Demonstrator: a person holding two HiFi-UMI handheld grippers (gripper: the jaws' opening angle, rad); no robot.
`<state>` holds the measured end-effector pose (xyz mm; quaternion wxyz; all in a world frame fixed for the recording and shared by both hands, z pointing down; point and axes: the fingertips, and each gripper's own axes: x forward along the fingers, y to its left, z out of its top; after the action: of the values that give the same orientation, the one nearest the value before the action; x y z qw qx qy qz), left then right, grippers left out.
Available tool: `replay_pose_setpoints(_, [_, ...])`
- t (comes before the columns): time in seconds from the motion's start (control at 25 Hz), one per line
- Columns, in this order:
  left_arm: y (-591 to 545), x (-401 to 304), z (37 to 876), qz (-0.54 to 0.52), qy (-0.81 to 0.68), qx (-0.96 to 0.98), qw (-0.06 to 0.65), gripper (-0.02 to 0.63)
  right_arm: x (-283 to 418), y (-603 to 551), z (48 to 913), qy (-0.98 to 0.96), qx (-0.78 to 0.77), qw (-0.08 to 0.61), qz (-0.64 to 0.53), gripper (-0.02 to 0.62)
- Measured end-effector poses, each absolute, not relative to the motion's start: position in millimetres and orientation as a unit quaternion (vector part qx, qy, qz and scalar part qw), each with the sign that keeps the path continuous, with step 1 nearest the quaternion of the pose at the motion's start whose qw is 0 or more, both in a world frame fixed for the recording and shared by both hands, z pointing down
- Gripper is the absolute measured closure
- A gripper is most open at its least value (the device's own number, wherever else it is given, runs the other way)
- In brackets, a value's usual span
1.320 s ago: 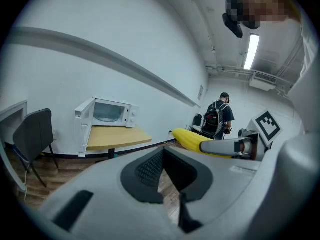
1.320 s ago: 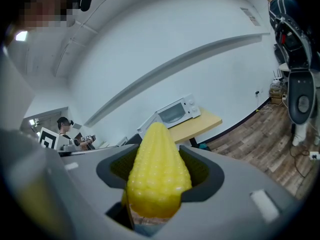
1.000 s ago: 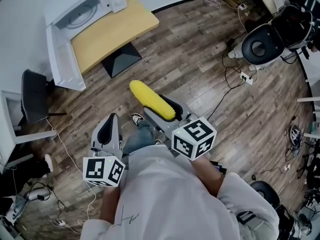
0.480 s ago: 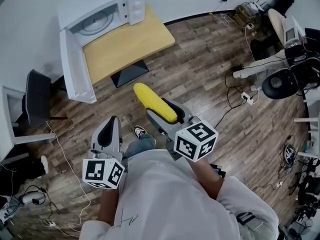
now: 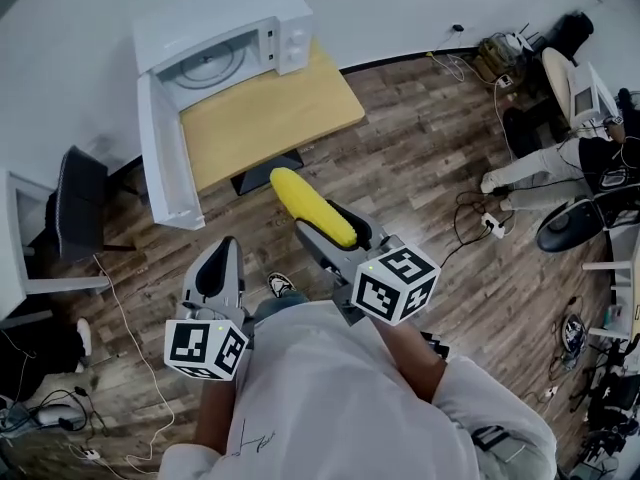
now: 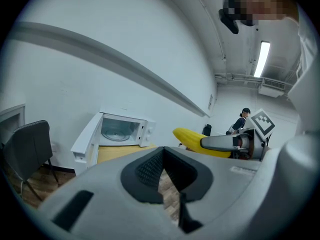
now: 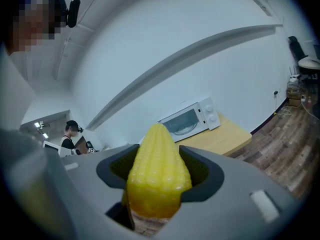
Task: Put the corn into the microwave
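Seen from above, a person in a white shirt holds 2 hand-held grippers out over a wood floor.

The left hand-held gripper [image 5: 219,260] has its jaws drawn together on nothing; its own view shows only a sliver of floor between the dark pads.

The right hand-held gripper [image 5: 338,226] is clamped on the corn [image 5: 308,204], with 1 jaw on each side of the cob's rear half. The tapered tip juts forward past the jaws, up in the air and well apart from the bench.

The cob looks stiff and fairly light, so it should not sag or crush. Its knobbly kernels give the pads some bite, but the taper could let it slip forward if the hold loosens. The thick rear half looks like the safest place to hold (the narrow tip offers less to clamp).

Farther on is the yellow-topped bench [image 5: 272,116]. At its far end sits the white microwave [image 5: 222,30], with its door [image 5: 162,158] swung wide and the turntable showing inside.
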<state>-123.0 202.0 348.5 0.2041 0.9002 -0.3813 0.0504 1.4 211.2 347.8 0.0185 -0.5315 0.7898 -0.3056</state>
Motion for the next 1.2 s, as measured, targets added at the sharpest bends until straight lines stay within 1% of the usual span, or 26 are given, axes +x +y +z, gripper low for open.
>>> replay_pose_setpoints(0.2, [189, -122, 345, 0.045, -0.38, 0.902, 0.2, 0.614, 0, 193, 344, 0.793, -0.524, 0.034, -0.308, 0.331])
replay_pose_setpoints(0.72, [172, -123, 339, 0.04, -0.388, 0.899, 0.2, 0.614, 0, 160, 339, 0.8, -0.521, 0.031, -0.294, 0.331])
replay_pose_setpoints(1.2, [99, -106, 336, 0.045, -0.409, 0.89, 0.196, 0.614, 11, 80, 347, 0.812, -0.489, 0.041, -0.318, 0.331])
